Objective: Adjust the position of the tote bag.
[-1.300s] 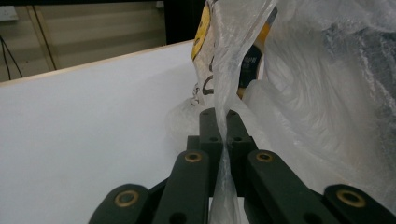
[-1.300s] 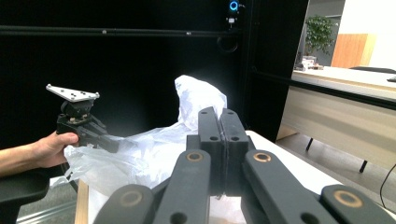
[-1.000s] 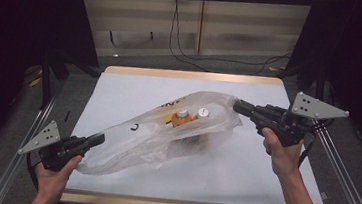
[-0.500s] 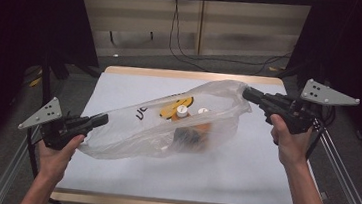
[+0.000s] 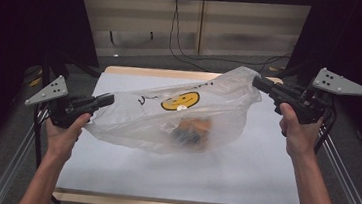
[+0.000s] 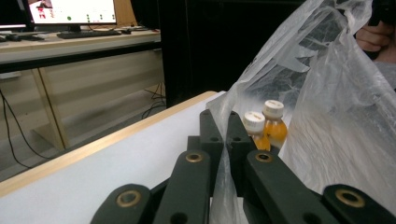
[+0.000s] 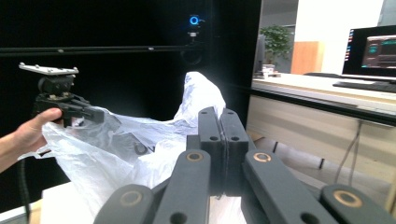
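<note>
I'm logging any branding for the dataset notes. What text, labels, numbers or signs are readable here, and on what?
Smiley face: a yellow printed sign on the clear plastic bag, no words in it.
Dark lettering on the bag beside the smiley: creased, unreadable.
Bottle caps: no print can be made out.
Monitor screens: too small and blurred to read.
</note>
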Demonstrator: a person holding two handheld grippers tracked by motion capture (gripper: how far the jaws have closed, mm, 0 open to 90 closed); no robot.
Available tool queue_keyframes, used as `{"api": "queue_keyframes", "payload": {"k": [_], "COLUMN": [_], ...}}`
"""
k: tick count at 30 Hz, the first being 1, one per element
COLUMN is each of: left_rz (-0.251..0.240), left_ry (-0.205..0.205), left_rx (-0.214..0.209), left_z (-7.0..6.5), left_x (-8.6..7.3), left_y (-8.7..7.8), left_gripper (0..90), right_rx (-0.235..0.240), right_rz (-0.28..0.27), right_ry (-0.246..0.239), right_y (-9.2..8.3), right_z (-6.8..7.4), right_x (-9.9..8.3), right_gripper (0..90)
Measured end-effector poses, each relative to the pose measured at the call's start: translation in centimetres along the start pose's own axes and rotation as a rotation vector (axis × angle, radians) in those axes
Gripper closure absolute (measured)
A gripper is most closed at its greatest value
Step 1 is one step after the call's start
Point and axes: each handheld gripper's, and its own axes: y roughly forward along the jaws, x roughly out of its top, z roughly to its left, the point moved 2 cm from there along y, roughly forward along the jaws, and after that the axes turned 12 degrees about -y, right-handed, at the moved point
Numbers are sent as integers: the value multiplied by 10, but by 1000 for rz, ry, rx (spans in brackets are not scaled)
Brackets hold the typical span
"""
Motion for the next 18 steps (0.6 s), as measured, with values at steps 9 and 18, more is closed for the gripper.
{"api": "queue_keyframes", "payload": {"k": [9,18], "left_rz": [-4,-1], "left_ry": [11,-11], "left_rx": [9,24], "left_z": [7,23], "left_x": [26,33], "left_y": [22,42], "left_gripper": [899,899], "right_rx": [-55,-166], "right_rz": [14,75], "right_ry": [-15,-17], "right_y": [-2,-6], "right_z": [-9,-24], "right_x": [8,1], "right_gripper": [900,900]}}
